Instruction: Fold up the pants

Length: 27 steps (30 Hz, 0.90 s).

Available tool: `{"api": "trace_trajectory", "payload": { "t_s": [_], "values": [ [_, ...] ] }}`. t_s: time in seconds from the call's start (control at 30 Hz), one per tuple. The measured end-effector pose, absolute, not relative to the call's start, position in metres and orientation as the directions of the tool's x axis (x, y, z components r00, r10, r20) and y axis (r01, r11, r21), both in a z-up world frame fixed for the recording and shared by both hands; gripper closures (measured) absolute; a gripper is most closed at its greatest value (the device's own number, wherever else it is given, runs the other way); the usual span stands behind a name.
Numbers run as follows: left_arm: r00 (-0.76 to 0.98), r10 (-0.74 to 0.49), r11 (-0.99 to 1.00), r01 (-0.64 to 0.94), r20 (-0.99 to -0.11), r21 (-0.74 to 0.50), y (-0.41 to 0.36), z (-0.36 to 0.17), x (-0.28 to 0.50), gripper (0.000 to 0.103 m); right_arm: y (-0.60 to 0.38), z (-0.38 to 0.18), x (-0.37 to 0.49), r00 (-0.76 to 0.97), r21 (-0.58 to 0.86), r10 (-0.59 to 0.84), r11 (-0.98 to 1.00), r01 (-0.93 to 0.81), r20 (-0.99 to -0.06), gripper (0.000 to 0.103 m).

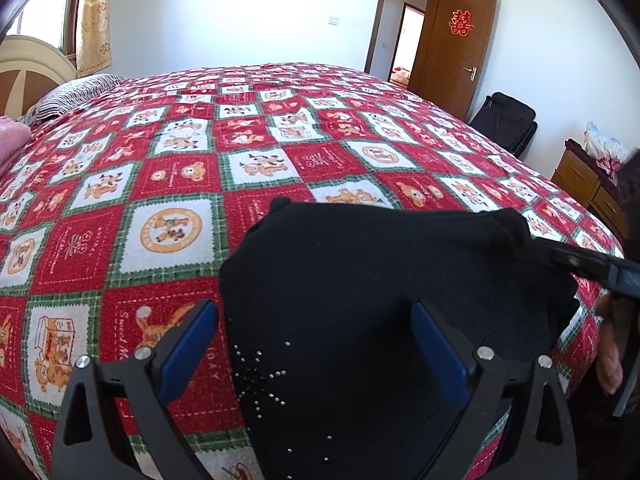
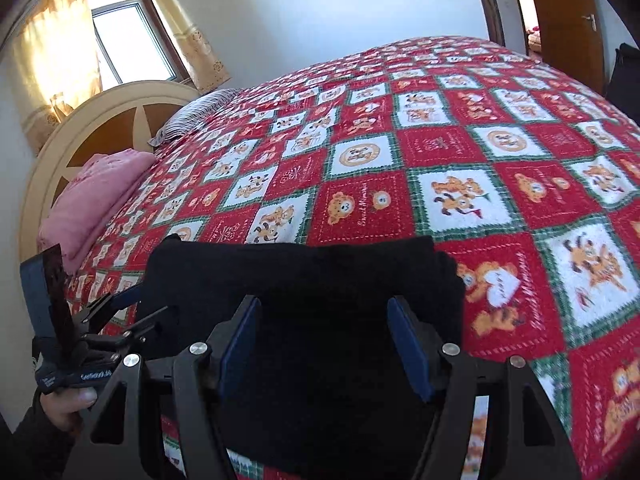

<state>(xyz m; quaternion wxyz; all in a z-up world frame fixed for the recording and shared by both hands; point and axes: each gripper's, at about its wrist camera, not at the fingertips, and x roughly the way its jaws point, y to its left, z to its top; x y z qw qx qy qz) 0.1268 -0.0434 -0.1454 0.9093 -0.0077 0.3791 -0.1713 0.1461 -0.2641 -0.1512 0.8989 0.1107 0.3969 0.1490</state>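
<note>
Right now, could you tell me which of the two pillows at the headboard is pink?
The plump pink pillow nearest the bed's edge; the striped grey pillow lies beyond it.

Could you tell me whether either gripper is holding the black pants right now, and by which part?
Neither: the left gripper and right gripper stand open over the folded black pants.

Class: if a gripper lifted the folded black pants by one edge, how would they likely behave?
The black pants would likely droop and unfold: soft cloth with rounded, sagging edges. Probably light, since they barely dent the bedspread. The studs might snag.
</note>
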Motion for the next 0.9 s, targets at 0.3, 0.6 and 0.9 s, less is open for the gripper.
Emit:
{"api": "trace_trajectory", "payload": {
  "t_s": [0.3,0.6,0.9],
  "values": [
    [0.651,-0.322,0.941,0.302,-0.687,-0.154,-0.038,-0.147,0.129,0.004,-0.264,-0.171,0.105,0.628,0.179,0.311,0.947,-0.266,-0.714,0.036],
    [0.658,-0.376,0.927,0.255,-0.652,-0.276,-0.002,-0.151,0.135,0.003,-0.318,-0.157,0.117,0.683,0.347,0.308,0.934,-0.085,-0.662,0.036],
    [0.608,-0.487,0.873,0.323,-0.628,-0.365,-0.010,-0.162,0.139,0.004,-0.324,-0.189,0.144,0.613,0.451,0.393,0.890,-0.066,-0.686,0.036]
  ]
}}
